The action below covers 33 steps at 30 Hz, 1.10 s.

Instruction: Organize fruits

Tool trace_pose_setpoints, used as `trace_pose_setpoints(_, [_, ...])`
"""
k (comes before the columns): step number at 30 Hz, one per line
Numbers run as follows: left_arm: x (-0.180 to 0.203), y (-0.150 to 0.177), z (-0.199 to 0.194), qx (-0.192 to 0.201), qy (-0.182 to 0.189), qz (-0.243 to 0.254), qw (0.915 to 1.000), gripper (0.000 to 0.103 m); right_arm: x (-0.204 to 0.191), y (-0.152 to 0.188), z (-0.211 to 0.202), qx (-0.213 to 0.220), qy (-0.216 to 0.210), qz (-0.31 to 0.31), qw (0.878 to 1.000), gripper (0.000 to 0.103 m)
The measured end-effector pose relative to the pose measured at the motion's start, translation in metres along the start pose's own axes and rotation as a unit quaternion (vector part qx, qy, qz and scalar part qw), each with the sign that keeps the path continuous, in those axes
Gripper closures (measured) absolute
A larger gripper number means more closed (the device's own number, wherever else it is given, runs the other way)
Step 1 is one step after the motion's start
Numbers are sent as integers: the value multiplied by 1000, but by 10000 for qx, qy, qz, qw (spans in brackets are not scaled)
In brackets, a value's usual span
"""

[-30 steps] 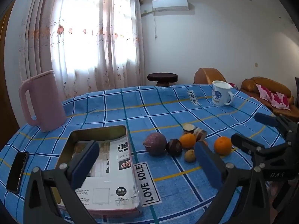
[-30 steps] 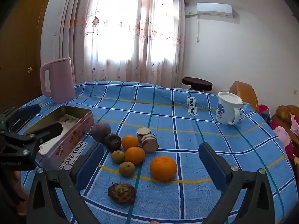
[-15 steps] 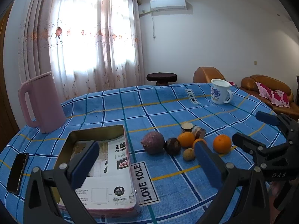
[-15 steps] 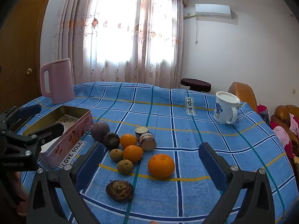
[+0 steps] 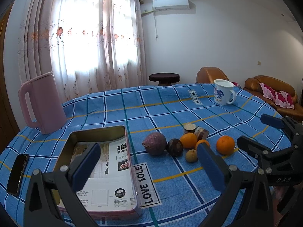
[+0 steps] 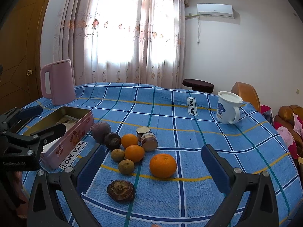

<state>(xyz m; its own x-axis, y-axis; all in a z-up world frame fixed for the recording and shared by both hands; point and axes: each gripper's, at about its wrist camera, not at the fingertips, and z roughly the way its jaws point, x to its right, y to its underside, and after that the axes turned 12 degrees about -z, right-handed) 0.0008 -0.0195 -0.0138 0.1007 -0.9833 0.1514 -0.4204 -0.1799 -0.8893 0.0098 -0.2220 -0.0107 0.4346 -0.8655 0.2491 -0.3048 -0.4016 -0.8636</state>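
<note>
Fruits lie clustered on the blue checked tablecloth (image 6: 208,136): a large orange (image 6: 163,165), two smaller oranges (image 6: 134,153), two small brown fruits (image 6: 126,166), a purple fruit (image 6: 101,132), a dark round fruit (image 6: 112,141), a dark flat fruit (image 6: 121,190) and two cut pieces (image 6: 149,141). An open pink tin (image 6: 62,132) with a paper inside sits to their left. My left gripper (image 5: 145,162) is open and empty above the tin (image 5: 98,162). My right gripper (image 6: 153,167) is open and empty, held above the table near the large orange (image 5: 225,144).
A pink jug (image 5: 40,102) stands at the back left. A white mug (image 6: 228,107) stands at the back right. A black phone (image 5: 18,171) lies near the left edge. Sofas (image 5: 272,90) and a stool (image 5: 163,78) stand beyond the table.
Both grippers have pulled back and risen slightly, so the fruits and tin sit a little farther off in both views. Both stay open and nothing on the table has moved.
</note>
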Motion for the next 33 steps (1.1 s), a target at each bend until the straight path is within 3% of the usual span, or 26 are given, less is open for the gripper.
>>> trace_pose_setpoints(33, [10, 3, 4, -89, 6, 58, 9999, 0, -1, 1, 1, -52, -29, -15, 10000, 1])
